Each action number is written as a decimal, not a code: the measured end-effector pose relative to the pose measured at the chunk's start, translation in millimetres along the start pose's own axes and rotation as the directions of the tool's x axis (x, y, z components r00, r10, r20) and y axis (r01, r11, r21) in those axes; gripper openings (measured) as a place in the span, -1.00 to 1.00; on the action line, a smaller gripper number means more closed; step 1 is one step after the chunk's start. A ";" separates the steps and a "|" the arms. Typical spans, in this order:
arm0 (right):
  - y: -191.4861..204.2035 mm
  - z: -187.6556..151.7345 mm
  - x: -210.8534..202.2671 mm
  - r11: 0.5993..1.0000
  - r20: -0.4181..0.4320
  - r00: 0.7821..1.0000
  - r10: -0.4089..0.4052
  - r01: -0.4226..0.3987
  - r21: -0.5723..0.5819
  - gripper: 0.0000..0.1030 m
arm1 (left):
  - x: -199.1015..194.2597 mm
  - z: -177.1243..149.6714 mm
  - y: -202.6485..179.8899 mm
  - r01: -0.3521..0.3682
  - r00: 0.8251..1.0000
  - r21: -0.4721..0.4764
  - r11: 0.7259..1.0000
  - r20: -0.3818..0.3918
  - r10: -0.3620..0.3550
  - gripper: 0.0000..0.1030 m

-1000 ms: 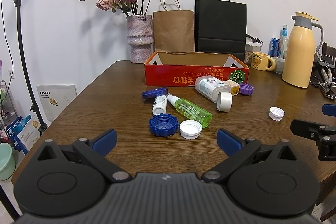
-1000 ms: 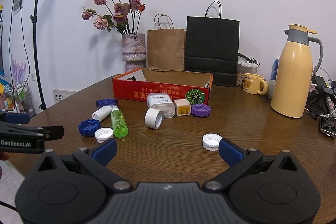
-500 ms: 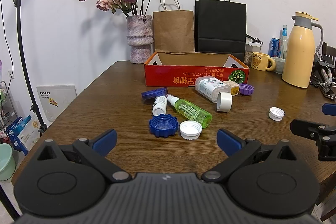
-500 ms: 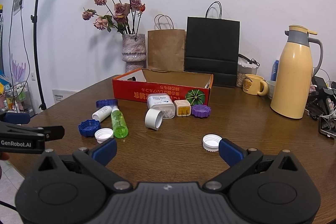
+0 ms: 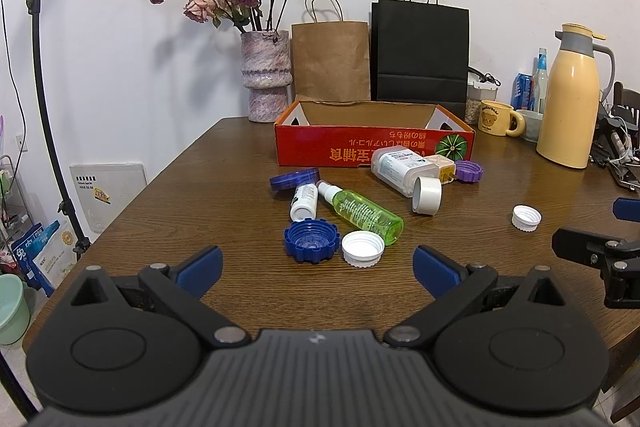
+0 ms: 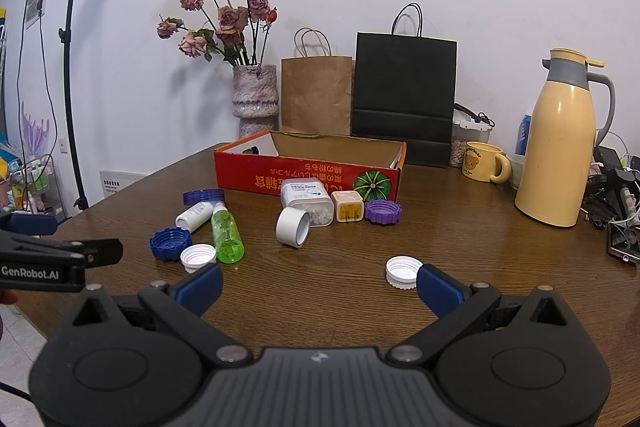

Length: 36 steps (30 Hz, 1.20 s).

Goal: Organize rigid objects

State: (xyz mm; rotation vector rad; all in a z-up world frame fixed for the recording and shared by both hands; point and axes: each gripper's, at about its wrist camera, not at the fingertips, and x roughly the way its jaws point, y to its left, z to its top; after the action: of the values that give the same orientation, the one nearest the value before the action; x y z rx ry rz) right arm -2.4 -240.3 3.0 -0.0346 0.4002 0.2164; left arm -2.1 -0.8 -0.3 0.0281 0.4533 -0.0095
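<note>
Left gripper [image 5: 316,265] spread wide, holding nothing; right gripper [image 6: 320,285] likewise, above table [image 6: 460,259].

Red box [image 5: 374,147] open, upright, far center. Before it: white pill bottle [image 5: 400,167] on its side, cream charger [image 5: 442,165] and purple cap [image 5: 469,171] to its right, tape roll [image 5: 427,189] nearer. Left cluster: green spray bottle [image 5: 360,210] and small white bottle [image 5: 305,202] lying down, blue lid [image 5: 294,179] behind, blue cap [image 5: 311,241] and white cap [image 5: 363,248] nearest. Lone white cap [image 5: 526,217] right.
</note>
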 end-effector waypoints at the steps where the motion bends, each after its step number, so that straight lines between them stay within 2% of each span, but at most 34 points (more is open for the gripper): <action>1: 0.2 0.0 0.1 1.000 -0.001 1.000 0.000 0.000 0.000 1.00 | 0.0 0.0 -0.2 0.000 1.000 0.000 1.000 0.000 0.000 1.00; 36: -0.6 -1.3 -1.1 1.000 0.002 1.000 -0.003 0.003 -0.003 1.00 | -0.1 -0.3 -0.3 -0.001 1.000 0.001 1.000 0.002 0.001 1.00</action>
State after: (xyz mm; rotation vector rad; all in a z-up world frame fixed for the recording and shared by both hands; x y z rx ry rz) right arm -3.8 -241.2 2.2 -0.0375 0.3974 0.2143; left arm -2.3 -1.1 -0.5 0.0297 0.4510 -0.0088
